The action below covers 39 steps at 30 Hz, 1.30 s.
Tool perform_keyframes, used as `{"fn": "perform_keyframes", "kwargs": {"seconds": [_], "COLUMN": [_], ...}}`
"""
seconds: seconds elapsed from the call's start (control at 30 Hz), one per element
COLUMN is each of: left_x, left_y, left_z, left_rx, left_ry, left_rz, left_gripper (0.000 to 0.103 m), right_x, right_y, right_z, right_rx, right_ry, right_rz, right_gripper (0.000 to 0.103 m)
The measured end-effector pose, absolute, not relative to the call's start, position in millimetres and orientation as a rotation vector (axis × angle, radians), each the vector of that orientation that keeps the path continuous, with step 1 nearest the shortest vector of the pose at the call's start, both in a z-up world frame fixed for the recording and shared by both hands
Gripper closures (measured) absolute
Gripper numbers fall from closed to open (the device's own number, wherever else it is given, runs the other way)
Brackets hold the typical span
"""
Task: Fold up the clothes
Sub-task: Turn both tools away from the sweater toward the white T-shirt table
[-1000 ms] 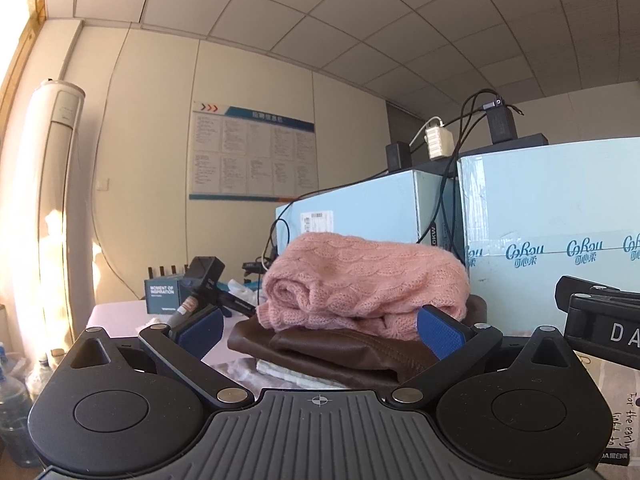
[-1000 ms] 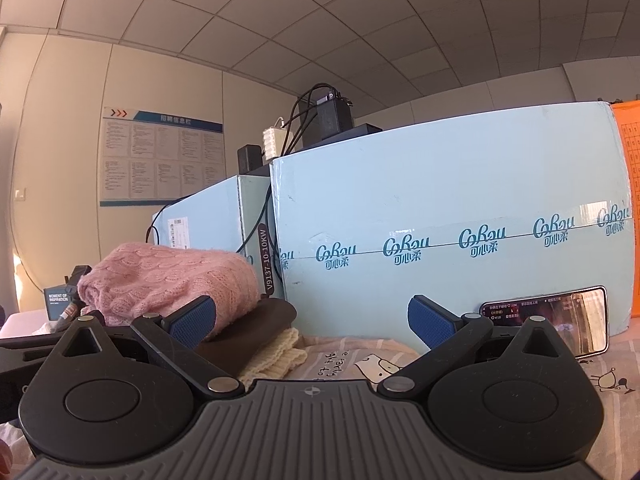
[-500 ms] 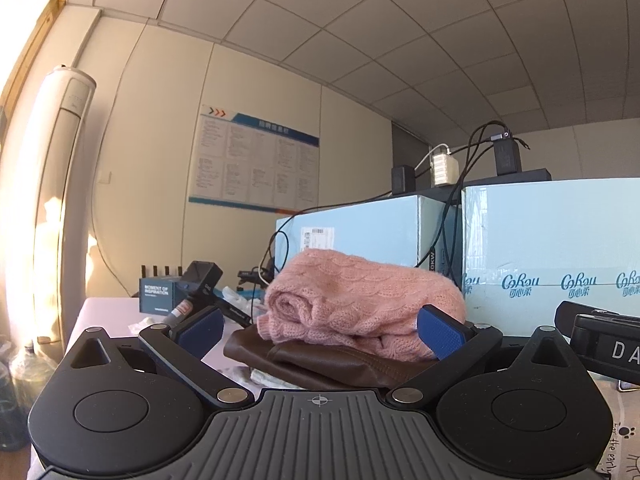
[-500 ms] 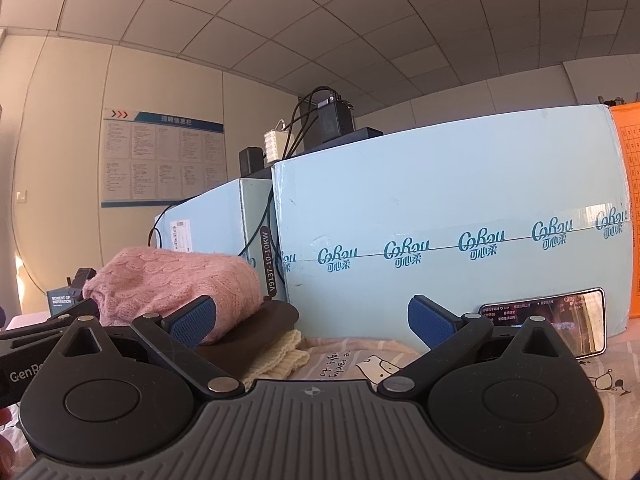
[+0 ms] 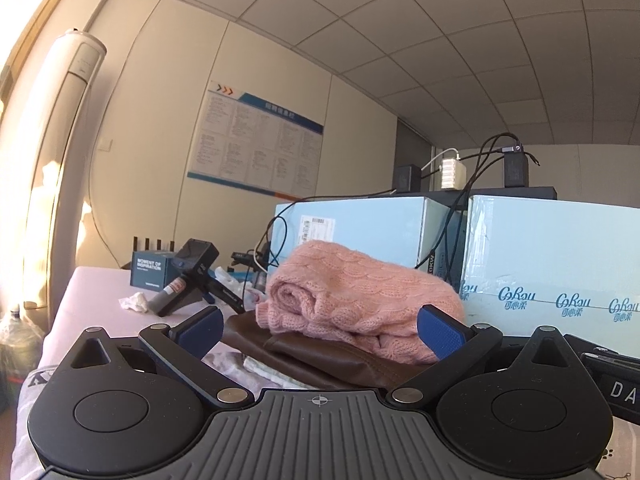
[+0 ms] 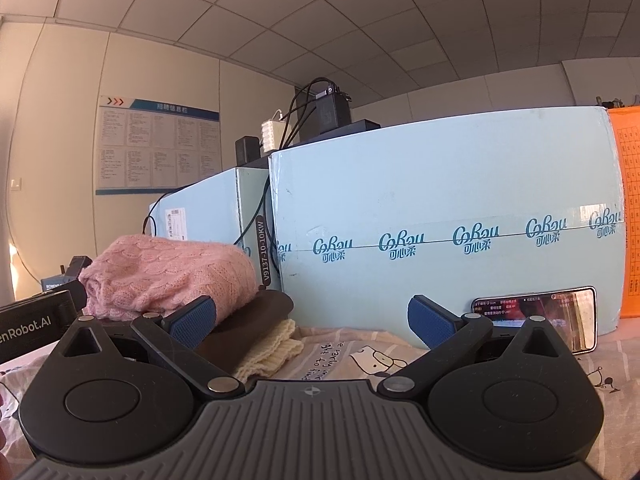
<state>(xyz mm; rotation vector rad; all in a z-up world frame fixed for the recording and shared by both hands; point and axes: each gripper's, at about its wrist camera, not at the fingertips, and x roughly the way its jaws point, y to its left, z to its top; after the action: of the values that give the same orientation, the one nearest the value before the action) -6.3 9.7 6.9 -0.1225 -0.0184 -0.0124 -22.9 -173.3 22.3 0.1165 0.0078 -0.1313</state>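
Your left claw (image 5: 318,326) and right claw (image 6: 312,318) both stand wide and hold nothing, low over the desk (image 5: 96,300), with the stack of three folded garments just ahead of the left one. The pink knit sweater (image 5: 360,300) on top looks soft, light and springy, so take it at the rolled edge. The brown leather-like piece (image 5: 320,356) under it probably slides, and the cream knit (image 6: 272,350) lies lowest.
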Motion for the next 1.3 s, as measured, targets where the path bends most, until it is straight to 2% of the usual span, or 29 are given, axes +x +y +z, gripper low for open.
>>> {"fn": "perform_keyframes", "kwargs": {"seconds": [0.53,1.3], "left_x": [-10,-14], "left_y": [22,23], "left_z": [9,8], "left_rx": [-0.202,-0.209], "left_ry": [-0.022,-0.033], "left_rz": [-0.135,-0.186], "left_gripper": [0.0,0.0], "right_x": [-19,-58], "right_y": [-163,-162], "right_z": [24,34], "right_rx": [0.081,0.073], "right_ry": [0.097,0.127], "right_rz": [-0.146,-0.21], "right_gripper": [0.0,0.0]}}
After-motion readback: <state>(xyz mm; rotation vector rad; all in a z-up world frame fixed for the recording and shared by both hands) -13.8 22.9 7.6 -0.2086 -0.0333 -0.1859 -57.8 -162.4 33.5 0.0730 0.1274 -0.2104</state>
